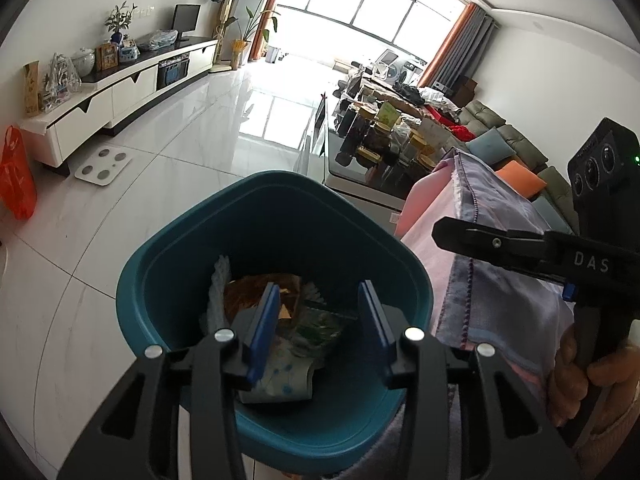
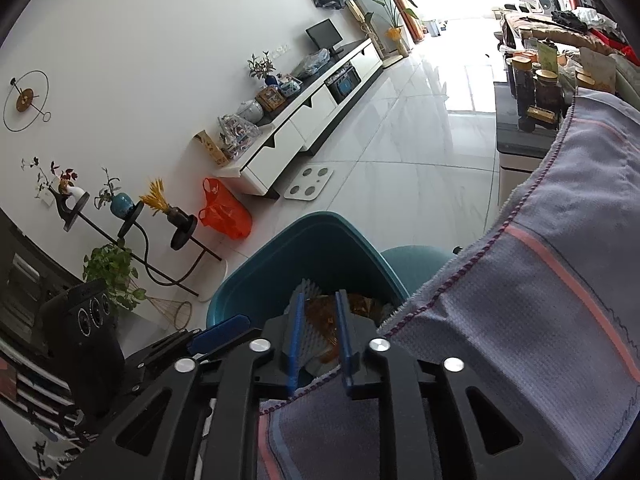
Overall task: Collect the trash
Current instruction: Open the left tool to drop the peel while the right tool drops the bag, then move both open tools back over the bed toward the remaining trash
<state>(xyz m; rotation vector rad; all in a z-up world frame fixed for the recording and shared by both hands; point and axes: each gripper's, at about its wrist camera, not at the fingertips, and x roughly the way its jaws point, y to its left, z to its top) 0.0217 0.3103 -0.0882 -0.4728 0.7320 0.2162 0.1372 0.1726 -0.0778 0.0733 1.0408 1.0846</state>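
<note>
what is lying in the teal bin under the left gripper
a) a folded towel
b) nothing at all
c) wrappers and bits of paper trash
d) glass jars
c: the left wrist view looks down into the teal bin, where crumpled wrappers and paper lie at the bottom, and the left gripper hangs over them with open jaws and nothing between its pads.

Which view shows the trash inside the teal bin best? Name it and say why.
The left wrist view: it looks straight down into the teal bin, showing the trash, wrappers and paper, between open jaws. The right wrist view shows only a sliver of trash, mostly hidden by its own jaws and a striped cloth.
</note>
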